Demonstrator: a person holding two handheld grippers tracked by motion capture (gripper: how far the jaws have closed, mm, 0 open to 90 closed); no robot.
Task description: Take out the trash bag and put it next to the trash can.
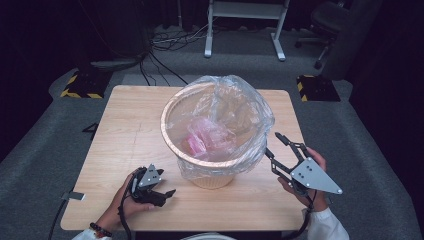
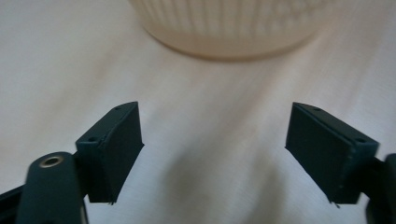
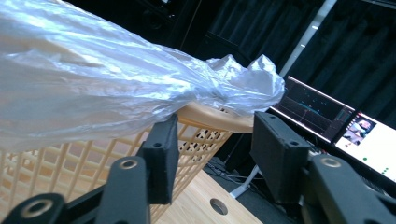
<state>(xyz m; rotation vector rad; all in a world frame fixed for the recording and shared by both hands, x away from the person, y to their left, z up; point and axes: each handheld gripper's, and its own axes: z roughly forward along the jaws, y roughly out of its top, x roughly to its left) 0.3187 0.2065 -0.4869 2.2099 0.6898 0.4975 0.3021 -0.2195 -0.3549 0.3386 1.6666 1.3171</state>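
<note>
Right gripper [image 1: 276, 146] hovers open-jawed just beside the basket's plastic liner [image 1: 235, 107].

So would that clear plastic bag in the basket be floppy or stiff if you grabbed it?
Probably floppy: the plastic bag is thin, crinkled and drapes over the basket rim. Likely light, and its glossy film may slip between the pads.

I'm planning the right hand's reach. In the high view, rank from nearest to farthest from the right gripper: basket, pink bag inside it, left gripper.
From the right gripper:
1. Basket, rim just beside it.
2. Pink bag, inside, mid-basket.
3. Left gripper, across the table's near edge.
</note>
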